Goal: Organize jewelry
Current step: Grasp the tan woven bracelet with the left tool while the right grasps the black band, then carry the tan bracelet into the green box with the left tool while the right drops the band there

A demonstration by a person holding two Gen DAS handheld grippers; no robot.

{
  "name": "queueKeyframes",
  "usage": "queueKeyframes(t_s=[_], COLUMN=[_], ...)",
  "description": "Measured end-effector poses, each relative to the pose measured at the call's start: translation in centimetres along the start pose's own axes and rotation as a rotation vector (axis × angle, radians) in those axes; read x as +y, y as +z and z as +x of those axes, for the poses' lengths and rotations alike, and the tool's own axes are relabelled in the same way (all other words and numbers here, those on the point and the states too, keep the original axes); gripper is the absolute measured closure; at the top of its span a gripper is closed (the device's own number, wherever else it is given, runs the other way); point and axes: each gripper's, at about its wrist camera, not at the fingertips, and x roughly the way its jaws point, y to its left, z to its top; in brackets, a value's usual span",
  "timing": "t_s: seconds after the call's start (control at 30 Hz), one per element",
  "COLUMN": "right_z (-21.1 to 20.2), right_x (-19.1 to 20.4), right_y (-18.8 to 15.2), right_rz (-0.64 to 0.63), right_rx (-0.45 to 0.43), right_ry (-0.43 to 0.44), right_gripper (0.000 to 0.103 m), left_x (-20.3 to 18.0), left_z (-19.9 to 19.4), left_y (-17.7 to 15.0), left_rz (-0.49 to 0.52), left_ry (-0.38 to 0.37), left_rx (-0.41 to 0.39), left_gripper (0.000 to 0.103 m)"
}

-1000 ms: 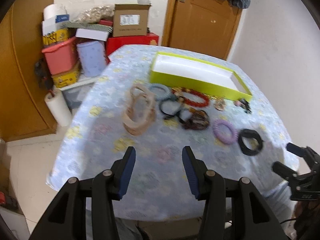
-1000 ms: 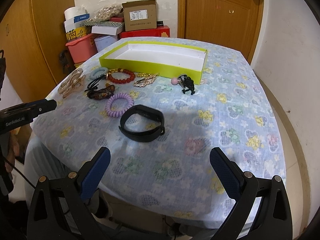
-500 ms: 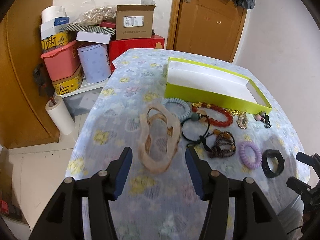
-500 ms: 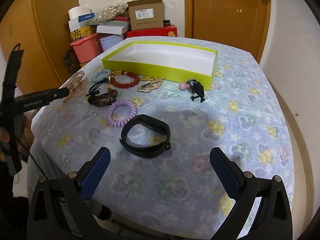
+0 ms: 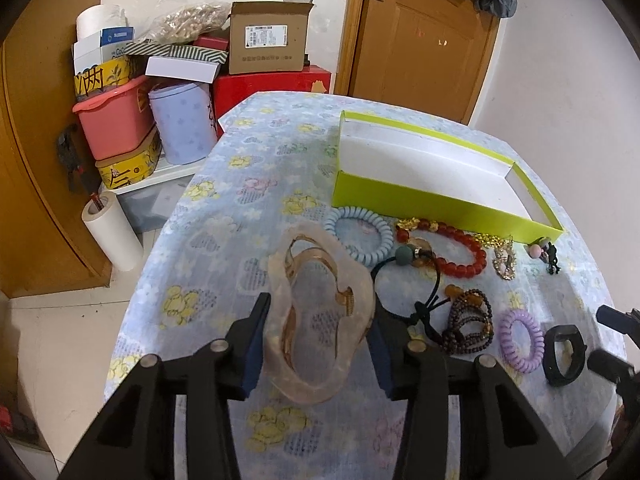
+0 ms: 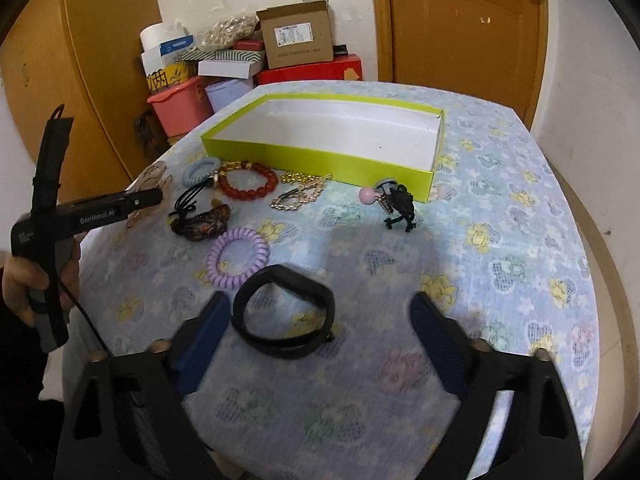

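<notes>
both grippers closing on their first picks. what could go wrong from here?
1. Left gripper is closing around the translucent beige hair clip; the black hair tie lies right beside one finger and may snag.
2. Right gripper is closing with the black wristband off-centre, near one finger; it may slide rather than be gripped.

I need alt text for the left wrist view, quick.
The left gripper is closing around a translucent peach oval hair clip on the floral blue tablecloth. Beyond lie coil hair ties, bead bracelets and an empty lime-green cardboard tray.
</notes>
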Motion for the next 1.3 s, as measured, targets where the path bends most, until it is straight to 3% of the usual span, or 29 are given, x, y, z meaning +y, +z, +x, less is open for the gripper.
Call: queueKeyframes(t_s=[0.07,0.13,0.3,0.43,0.8,1.3], right_z=[0.7,1.3,2.3,2.5,1.7,-0.6], right_x=[-0.4,-0.8,-0.5,0.1,0.0,-0.5], right_y=[0.2,0.2,0.2,0.2,-0.1,0.2], right_rz=[0.011,0.025,-0.009,-0.034,-0.031,0.005], right_rx=[0.024,0.050,0.084,0.101,0.091,0.028], right_ry=[0.004,0.015,0.019,0.029,-0.008,-0.002], right_gripper=[0.042,0.052,0.064,0.081,0.085,0.087], left_x=[0.0,-0.1,-0.4,-0.6,-0.9,-3.4], left_z=[0.1,0.1,0.4,0.4,-0.8,-4.4], left_y=[0.0,0.1,0.3,0.4,0.2,0.8], left_rz=[0.003,0.008,0.028,0.035,0.033,0.076], left_ry=[0.001,0.006,0.023,0.029,0.022,-0.053], left_rx=[-0.005,-0.007,-0.010,-0.011,-0.038,-0.093], left_gripper=[0.056,0.057,0.058,0.058,0.058,0.058])
